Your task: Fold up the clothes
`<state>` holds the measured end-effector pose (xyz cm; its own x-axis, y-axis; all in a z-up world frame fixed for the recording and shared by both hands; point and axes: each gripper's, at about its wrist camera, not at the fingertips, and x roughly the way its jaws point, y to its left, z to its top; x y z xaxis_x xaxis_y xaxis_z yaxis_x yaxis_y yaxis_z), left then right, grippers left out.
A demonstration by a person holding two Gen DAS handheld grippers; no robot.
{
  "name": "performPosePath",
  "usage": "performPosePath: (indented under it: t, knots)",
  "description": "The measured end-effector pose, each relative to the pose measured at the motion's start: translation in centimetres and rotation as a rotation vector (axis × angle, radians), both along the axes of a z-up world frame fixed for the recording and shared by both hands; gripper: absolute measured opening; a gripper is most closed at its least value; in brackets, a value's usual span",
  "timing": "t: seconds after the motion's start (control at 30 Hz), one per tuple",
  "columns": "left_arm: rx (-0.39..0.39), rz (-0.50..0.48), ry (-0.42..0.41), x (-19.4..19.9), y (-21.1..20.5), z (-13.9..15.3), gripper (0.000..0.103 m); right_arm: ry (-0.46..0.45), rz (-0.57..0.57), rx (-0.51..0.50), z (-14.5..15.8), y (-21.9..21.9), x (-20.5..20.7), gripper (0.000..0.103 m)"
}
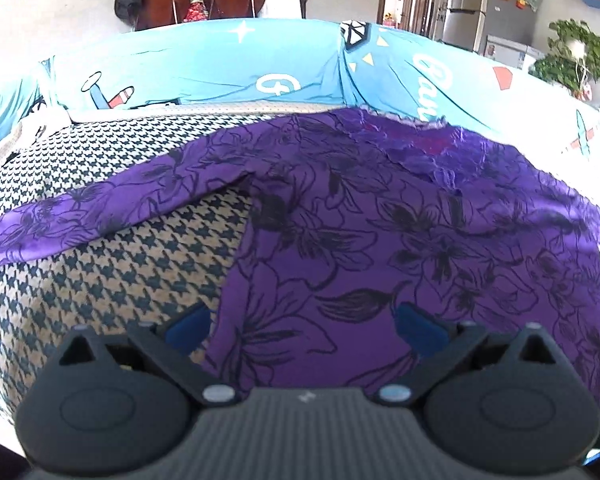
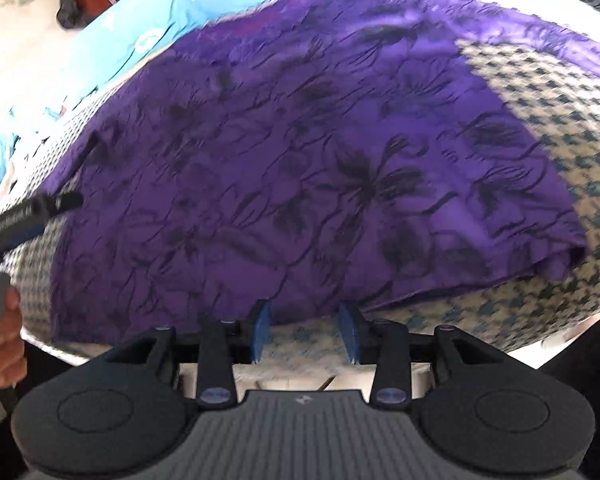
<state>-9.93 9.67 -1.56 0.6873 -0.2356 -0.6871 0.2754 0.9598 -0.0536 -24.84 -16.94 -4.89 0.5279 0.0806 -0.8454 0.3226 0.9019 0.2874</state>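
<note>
**Purple garment spread on a houndstooth surface, both grippers parted**

Purple fabric printed with black flowers, the garment (image 1: pixel 400 216), lies flat on a houndstooth cover (image 1: pixel 132 264), one sleeve stretched toward the left of the left wrist view. Behind it runs a light blue cartoon-print sheet (image 1: pixel 204 64) bearing white script too cropped to read. The left gripper (image 1: pixel 304 320) hovers low over the garment's near left side, its blue fingers wide apart, holding nothing. The right gripper (image 2: pixel 306 328) points at the hem from the near edge, its blue pads (image 2: pixel 262 326) apart, gripping nothing. In the right wrist view, the person's left hand (image 2: pixel 4 336) grips a grey handle at the left margin; white lettering on the dark bar above is blurred and illegible.
</note>
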Motion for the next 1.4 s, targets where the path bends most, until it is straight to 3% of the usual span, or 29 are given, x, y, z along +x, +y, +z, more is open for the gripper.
performPosePath:
  t: [0.13,0.27,0.4,0.53,0.8,1.0,1.23,1.4]
  knots:
    - [-0.028,0.045,-0.002,0.5,1.7,0.8,0.103,-0.018,0.074,-0.006,0.4,1.4,0.2,0.039]
    - [-0.073,0.092,-0.001,1.2,3.6,1.9,0.103,-0.113,0.135,-0.003,1.7,2.7,0.6,0.039]
    - [-0.086,0.119,-0.015,1.9,4.9,3.2,0.103,-0.029,0.156,-0.004,0.1,3.6,2.2,0.039]
    - [-0.075,0.127,-0.041,2.4,5.6,4.2,0.103,0.005,0.225,-0.019,-0.6,5.3,2.5,0.04]
    - [-0.054,0.121,-0.068,3.3,6.5,5.5,0.103,-0.139,0.41,0.004,1.6,9.8,4.6,0.04]
    - [-0.032,0.137,-0.075,3.9,7.6,6.0,0.103,-0.184,0.526,-0.023,1.8,14.9,7.0,0.04]
    - [-0.057,0.172,-0.078,4.1,9.5,6.2,0.103,-0.178,0.644,-0.055,0.2,20.5,8.6,0.04]
    - [-0.047,0.171,-0.088,3.9,9.8,6.3,0.103,-0.164,0.668,-0.118,-1.0,23.2,8.8,0.04]
